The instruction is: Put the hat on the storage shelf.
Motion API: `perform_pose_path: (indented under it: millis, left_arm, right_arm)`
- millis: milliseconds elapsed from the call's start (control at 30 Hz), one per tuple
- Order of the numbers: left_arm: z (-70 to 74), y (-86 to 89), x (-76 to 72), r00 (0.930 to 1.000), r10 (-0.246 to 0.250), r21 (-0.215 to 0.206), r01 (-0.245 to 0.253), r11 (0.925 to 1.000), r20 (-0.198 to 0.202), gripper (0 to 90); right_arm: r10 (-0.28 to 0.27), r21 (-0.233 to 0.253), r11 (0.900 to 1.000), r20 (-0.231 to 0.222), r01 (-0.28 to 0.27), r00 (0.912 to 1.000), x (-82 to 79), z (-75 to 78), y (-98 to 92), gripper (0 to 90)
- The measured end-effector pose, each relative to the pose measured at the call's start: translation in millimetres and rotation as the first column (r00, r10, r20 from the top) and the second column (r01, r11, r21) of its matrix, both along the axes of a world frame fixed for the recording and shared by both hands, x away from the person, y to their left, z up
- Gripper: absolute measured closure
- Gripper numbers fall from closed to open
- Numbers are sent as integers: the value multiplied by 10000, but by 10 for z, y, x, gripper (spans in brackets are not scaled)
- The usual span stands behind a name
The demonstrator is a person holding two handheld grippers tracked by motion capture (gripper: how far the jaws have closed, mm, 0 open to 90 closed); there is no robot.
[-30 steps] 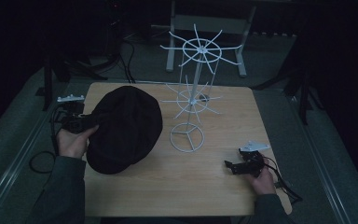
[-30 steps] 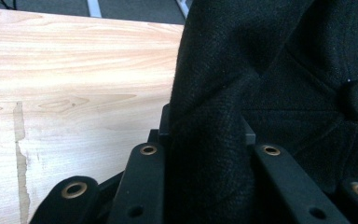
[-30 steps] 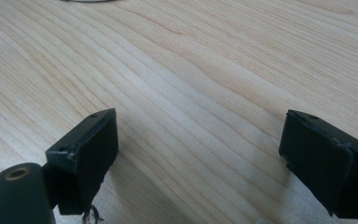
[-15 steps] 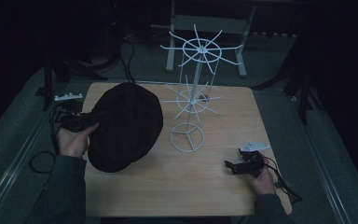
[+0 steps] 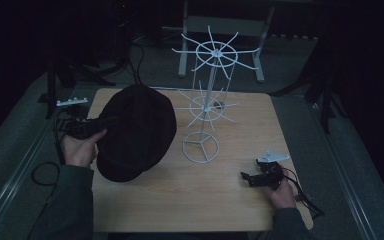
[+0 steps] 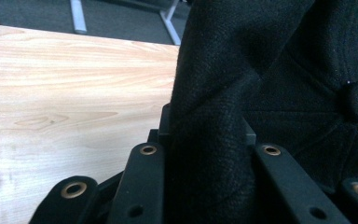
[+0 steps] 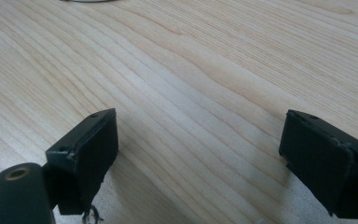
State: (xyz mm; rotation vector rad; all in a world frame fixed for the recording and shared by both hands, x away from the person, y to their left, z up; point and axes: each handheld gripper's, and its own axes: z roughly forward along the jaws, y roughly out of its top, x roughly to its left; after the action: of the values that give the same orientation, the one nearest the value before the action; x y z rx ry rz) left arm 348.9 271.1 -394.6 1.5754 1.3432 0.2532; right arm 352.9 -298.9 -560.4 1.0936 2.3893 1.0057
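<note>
A black cloth cap (image 5: 137,130) covers the left part of the wooden table (image 5: 240,200), tilted up at its left edge. My left gripper (image 5: 102,122) is shut on a fold of the cap (image 6: 214,116) at that edge; in the left gripper view the dark cloth is pinched between both jaws. A white wire rack (image 5: 207,100) with two rings of spokes stands at the table's middle. My right gripper (image 5: 247,177) rests low over the table near the front right corner, open, with bare wood between its pads (image 7: 86,154).
The rack's round wire base (image 5: 200,147) lies just right of the cap. Dark floor, cables and a white metal frame (image 5: 220,30) surround the table. Bare wood (image 7: 191,70) stretches ahead of the right gripper.
The cap has shifted slightly in my left gripper's hold, its left edge a little higher. My right gripper has stayed where it was.
</note>
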Motion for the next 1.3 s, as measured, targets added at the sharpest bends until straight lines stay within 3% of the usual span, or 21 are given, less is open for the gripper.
perform_pose_path:
  millis: [1300]
  left_arm:
    - [203, -26, 20, 9979, -62, -936, 122, 9955, 642, 745]
  right_arm:
    - [1, -2, 10000, 16, -1, 10000, 1, -1, 0, 115]
